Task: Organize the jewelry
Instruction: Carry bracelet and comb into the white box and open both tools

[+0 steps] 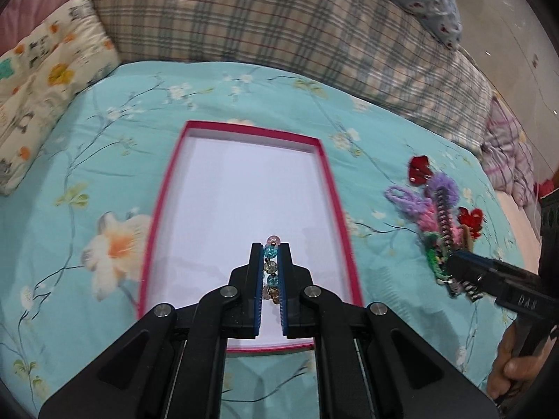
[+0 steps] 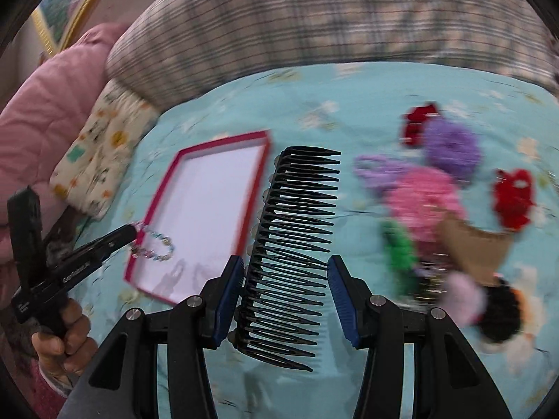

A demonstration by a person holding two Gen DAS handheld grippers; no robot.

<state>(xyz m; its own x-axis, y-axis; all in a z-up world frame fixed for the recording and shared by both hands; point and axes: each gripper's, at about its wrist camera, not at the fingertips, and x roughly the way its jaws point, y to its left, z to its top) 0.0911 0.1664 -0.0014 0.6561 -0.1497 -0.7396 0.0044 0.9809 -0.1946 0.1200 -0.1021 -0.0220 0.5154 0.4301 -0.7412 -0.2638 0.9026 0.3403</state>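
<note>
My left gripper is shut on a beaded bracelet of blue, clear and amber beads, held over the near end of a white tray with a red rim. In the right wrist view the bracelet hangs from the left gripper over the tray's near corner. My right gripper holds a black hair comb between its jaws, above the bed. The comb also shows in the left wrist view with the right gripper.
A pile of hair accessories lies right of the tray: purple scrunchie, pink scrunchie, red bows, green tie, black scrunchie. A plaid quilt and a printed pillow border the turquoise floral bedspread.
</note>
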